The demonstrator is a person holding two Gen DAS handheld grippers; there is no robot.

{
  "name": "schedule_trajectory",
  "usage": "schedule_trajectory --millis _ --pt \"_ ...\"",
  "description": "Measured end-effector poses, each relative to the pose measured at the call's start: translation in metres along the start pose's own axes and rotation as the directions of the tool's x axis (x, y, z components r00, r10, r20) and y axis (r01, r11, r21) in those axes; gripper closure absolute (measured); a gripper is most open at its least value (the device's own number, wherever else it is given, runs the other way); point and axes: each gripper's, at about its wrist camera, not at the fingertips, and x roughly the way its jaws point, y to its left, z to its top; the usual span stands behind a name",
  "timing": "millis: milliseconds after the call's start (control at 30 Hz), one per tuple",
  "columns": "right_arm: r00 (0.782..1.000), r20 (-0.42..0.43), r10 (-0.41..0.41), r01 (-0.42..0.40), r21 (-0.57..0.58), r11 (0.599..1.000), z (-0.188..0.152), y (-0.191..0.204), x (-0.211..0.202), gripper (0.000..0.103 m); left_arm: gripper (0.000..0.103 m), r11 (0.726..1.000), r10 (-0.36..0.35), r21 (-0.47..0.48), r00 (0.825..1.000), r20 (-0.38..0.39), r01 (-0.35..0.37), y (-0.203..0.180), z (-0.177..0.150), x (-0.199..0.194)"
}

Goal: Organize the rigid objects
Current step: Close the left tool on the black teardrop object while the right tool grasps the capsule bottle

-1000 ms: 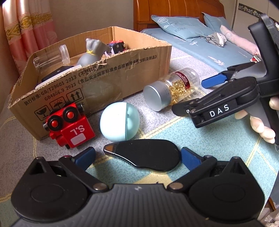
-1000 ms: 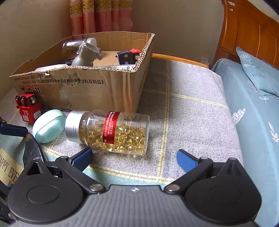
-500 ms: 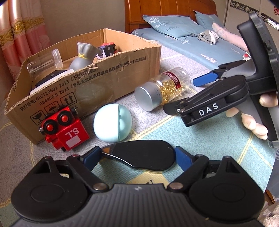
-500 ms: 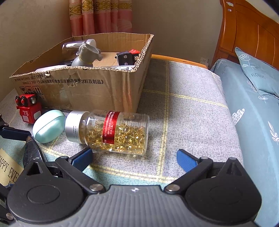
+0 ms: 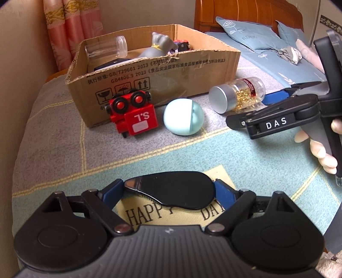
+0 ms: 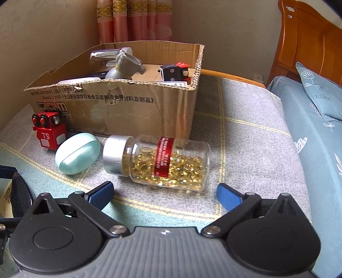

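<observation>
My left gripper [image 5: 168,190] is shut on a flat black oval case [image 5: 171,190] and holds it above the blanket. My right gripper [image 6: 164,190] is open and empty, just in front of a clear capsule bottle [image 6: 158,162] that lies on its side with its silver cap to the left. The bottle also shows in the left wrist view [image 5: 237,94]. A mint egg-shaped case [image 5: 183,117] and a red toy train block [image 5: 132,115] lie in front of the cardboard box [image 5: 149,70]. The box holds a grey figurine [image 6: 124,64], a clear jar [image 5: 104,49] and other items.
A bed with blue pillows [image 6: 320,89] and a wooden headboard [image 5: 245,10] lies to the right. Pink curtains [image 6: 132,19] hang behind the box. The blanket [image 5: 53,139] bears a "HAPPY DAY" patch under my left gripper.
The left gripper has lifted and pulled back with the black case, so the box and toys look farther away. The right gripper has barely moved.
</observation>
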Motion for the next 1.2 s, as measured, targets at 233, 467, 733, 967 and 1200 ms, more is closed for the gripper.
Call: schedule_trajectory --millis 233,467,733,967,1200 --pt "0.999 0.015 0.031 -0.031 0.035 0.999 0.013 0.011 0.002 0.000 0.013 1.000 0.001 0.000 1.000 0.002 -0.001 0.000 0.002 0.001" --pt "0.999 0.008 -0.031 0.030 0.069 0.997 0.026 0.017 0.010 0.000 0.013 1.000 0.000 0.003 1.000 0.004 0.000 -0.001 0.001 0.000" --pt "0.998 -0.018 -0.053 0.054 0.051 0.997 0.028 0.021 0.014 0.007 0.013 1.000 -0.002 0.006 1.000 -0.002 0.002 -0.001 0.001 0.000" --pt "0.999 -0.046 -0.019 0.020 0.020 1.000 0.023 0.017 0.006 0.007 0.014 1.000 -0.003 -0.004 1.000 -0.025 0.002 0.001 0.005 0.000" --pt "0.998 -0.044 0.034 -0.036 -0.029 0.999 0.022 0.012 -0.016 0.007 0.014 1.000 0.011 -0.008 1.000 -0.015 -0.011 0.004 0.009 -0.011"
